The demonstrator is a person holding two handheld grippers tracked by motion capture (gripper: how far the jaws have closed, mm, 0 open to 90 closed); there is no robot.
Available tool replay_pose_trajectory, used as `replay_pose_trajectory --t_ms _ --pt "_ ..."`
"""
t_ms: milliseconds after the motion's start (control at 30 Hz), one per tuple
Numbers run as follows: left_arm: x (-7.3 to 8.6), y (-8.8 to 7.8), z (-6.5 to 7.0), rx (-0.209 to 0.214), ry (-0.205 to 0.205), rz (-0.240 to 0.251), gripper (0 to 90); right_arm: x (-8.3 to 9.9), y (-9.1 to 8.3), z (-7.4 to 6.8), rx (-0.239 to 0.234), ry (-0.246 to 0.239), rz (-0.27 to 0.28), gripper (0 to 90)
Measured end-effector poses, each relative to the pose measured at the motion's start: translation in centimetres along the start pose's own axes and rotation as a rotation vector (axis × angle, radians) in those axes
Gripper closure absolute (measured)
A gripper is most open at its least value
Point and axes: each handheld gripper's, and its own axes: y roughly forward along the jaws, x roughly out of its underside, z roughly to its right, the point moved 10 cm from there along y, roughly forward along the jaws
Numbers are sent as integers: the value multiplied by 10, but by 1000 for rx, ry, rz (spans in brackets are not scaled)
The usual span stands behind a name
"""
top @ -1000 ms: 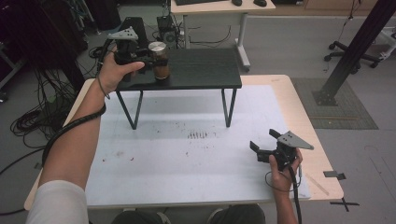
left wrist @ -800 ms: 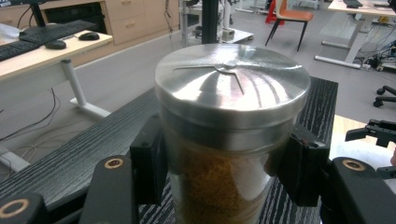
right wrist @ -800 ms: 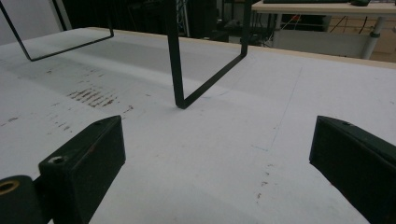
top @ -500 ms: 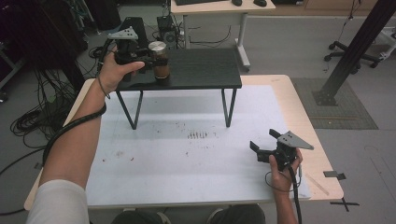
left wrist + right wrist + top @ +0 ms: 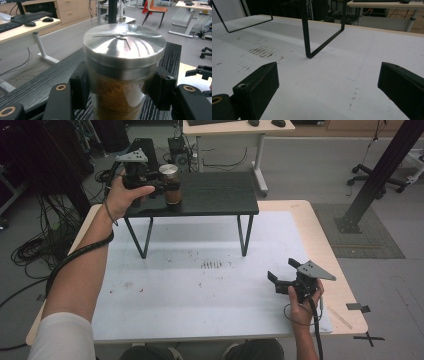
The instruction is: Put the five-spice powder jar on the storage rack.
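A steel-lidded jar (image 5: 124, 72) of brown powder was held between the jaws of the left gripper (image 5: 161, 182), upright on the black raised shelf (image 5: 215, 195) that stood on the bench (image 5: 165, 290). In the left gripper view the two pads were pressed against the glass on either side, just below the lid, with the jar's base hidden beneath them. The grasp was judged to be made; whether the jar was being set down or about to be lifted could not be told, so the carrying or the release was taken to be what was left. The left forearm was stretched forward and up to the shelf's near left end, the hand (image 5: 121, 200) wrapped around the gripper body. The right gripper (image 5: 282, 279) was kept low over the bench, well apart from the jar, its jaws spread wide with nothing between them but bare white surface and one shelf leg (image 5: 305, 30) ahead.
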Motion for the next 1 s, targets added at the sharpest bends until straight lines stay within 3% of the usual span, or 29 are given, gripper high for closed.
replay_pose_trajectory --t_ms 1000 --pt "0 0 0 2 -6 5 428 0 0 0 -2 3 1 35"
